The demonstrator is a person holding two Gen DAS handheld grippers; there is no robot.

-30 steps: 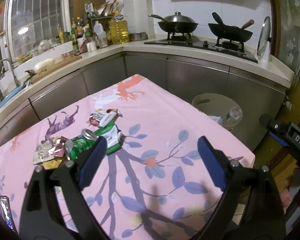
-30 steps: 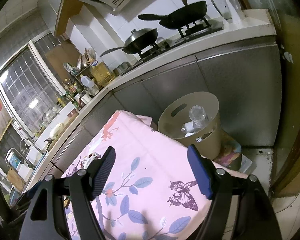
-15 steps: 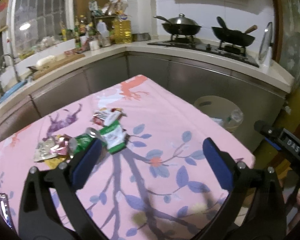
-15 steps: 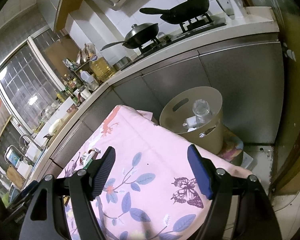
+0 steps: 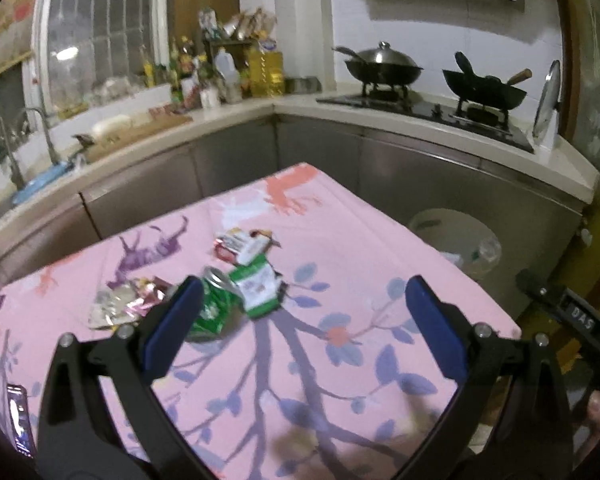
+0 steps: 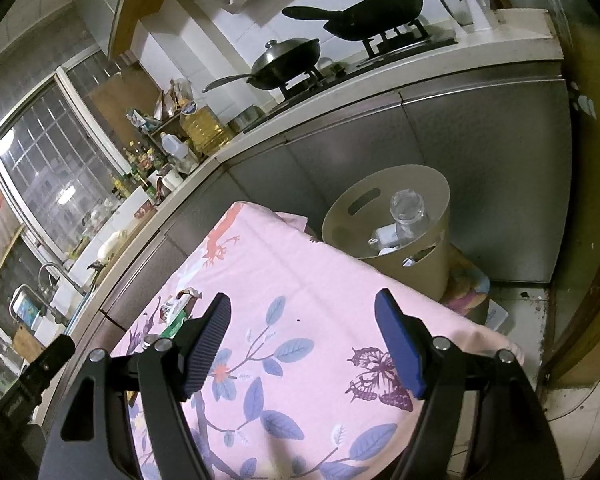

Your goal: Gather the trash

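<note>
Trash lies on the pink flowered tablecloth (image 5: 340, 240): a crushed green can (image 5: 214, 306), a green-and-white packet (image 5: 258, 290), a red-and-white wrapper (image 5: 240, 244) and shiny foil wrappers (image 5: 126, 302). My left gripper (image 5: 300, 322) is open and empty above the cloth, its left finger just in front of the can. My right gripper (image 6: 302, 344) is open and empty over the table's right part. A beige bin (image 6: 392, 228) beside the table holds a clear plastic bottle (image 6: 408, 212). The bin also shows in the left wrist view (image 5: 456, 236).
Steel-fronted kitchen counters (image 5: 420, 160) wrap around the table's far side, with two woks (image 5: 384, 66) on a stove and bottles (image 5: 220, 76) near the window. A sink with a tap (image 5: 40, 128) is at the left. A phone (image 5: 20, 420) lies at the table's near left.
My left gripper has moved forward and lower toward the trash pile, so the can now sits right by its left finger. My right gripper has shifted slightly, staying open.
</note>
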